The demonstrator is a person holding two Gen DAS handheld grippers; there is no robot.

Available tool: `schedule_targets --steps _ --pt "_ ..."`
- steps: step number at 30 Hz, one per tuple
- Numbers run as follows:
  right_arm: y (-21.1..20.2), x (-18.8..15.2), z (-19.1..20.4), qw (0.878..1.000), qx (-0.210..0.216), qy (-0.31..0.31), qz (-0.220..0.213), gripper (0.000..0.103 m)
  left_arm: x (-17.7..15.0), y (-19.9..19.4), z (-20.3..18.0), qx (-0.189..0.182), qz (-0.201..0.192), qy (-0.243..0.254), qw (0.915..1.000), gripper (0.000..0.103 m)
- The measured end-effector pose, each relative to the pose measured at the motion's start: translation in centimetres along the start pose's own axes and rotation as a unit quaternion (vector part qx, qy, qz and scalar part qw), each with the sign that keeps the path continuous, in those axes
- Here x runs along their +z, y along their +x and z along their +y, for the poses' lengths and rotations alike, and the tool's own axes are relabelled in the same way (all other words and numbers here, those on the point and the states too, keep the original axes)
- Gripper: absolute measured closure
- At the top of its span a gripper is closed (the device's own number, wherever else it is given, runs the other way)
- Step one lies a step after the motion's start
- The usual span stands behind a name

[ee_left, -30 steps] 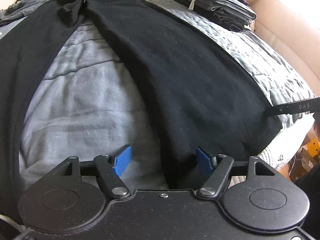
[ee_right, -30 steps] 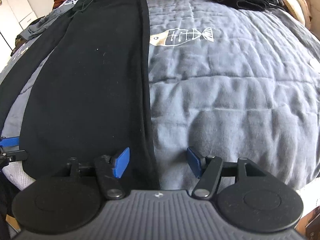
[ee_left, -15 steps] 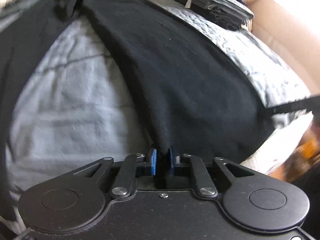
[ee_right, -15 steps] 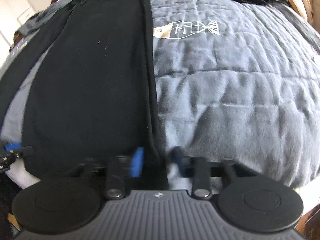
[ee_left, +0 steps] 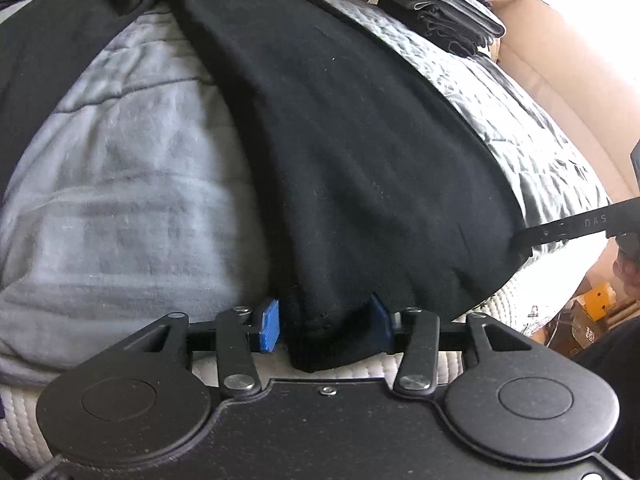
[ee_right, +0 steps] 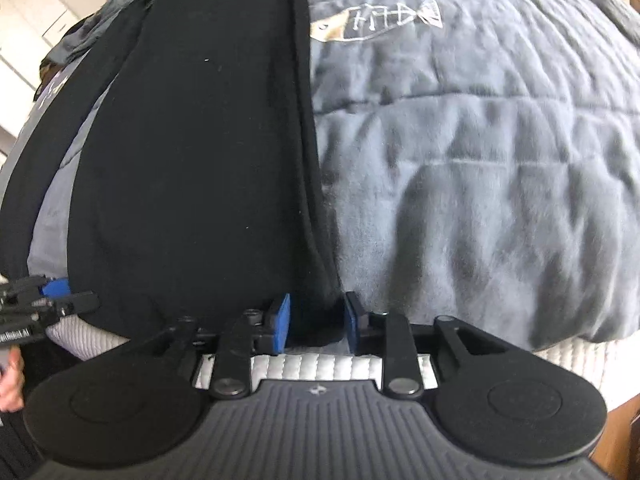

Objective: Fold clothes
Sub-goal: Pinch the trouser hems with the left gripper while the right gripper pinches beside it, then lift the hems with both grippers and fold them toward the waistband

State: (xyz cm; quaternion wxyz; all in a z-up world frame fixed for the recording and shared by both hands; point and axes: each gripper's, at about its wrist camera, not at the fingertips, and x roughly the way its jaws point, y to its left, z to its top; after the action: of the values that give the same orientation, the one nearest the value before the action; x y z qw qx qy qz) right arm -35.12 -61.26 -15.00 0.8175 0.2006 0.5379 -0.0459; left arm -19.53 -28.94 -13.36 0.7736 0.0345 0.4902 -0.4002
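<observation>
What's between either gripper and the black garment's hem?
Nothing visible. The garment hem already sits between the open jaws of the left gripper and the right gripper.

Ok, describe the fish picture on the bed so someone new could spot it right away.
Start at the grey quilt covering the bed. Beside the right edge of the black trousers, toward the far end, sits the fish. It is a pale skeleton outline with a tan head, the only printed mark on the plain grey fabric.
</observation>
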Motion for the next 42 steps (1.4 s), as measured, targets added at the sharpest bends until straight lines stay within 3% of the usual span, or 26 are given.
schedule_targets --steps 3,5,8,15,20,25,39,42 --pt "0.2 0.0 0.2 1.000 0.005 0.000 0.000 0.074 0.0 0.0 0.1 -0.008 -0.007 -0.006 0.9999 0.060" --pt "0.0 0.1 0.0 1.000 0.008 0.006 -0.002 0.079 -0.1 0.1 0.2 -0.007 -0.008 -0.004 0.9999 0.080" --pt "-0.6 0.1 -0.5 0.999 0.020 0.024 -0.007 0.092 0.1 -0.3 0.5 -0.012 -0.004 -0.012 0.9998 0.089" --pt "-4.3 -0.1 -0.9 0.994 0.074 0.059 -0.050 0.093 0.7 -2.5 0.4 -0.047 -0.016 -0.026 0.9984 0.094" --pt "-6.3 0.8 -0.6 0.982 0.128 0.100 -0.094 0.093 1.9 -5.6 0.4 -0.078 -0.071 -0.055 0.9929 0.096" --pt "-7.5 3.5 -0.2 0.966 0.177 0.133 -0.134 0.093 4.8 -7.4 0.6 -0.092 -0.106 -0.061 0.9882 0.096" --pt "-3.9 16.2 2.5 0.949 0.204 0.173 -0.168 0.095 16.3 -5.3 6.7 -0.056 -0.127 -0.066 0.9881 0.096" --pt "-2.7 20.0 3.6 0.950 0.196 0.161 -0.180 0.097 19.2 -4.6 8.1 -0.047 -0.131 -0.068 0.9879 0.096"
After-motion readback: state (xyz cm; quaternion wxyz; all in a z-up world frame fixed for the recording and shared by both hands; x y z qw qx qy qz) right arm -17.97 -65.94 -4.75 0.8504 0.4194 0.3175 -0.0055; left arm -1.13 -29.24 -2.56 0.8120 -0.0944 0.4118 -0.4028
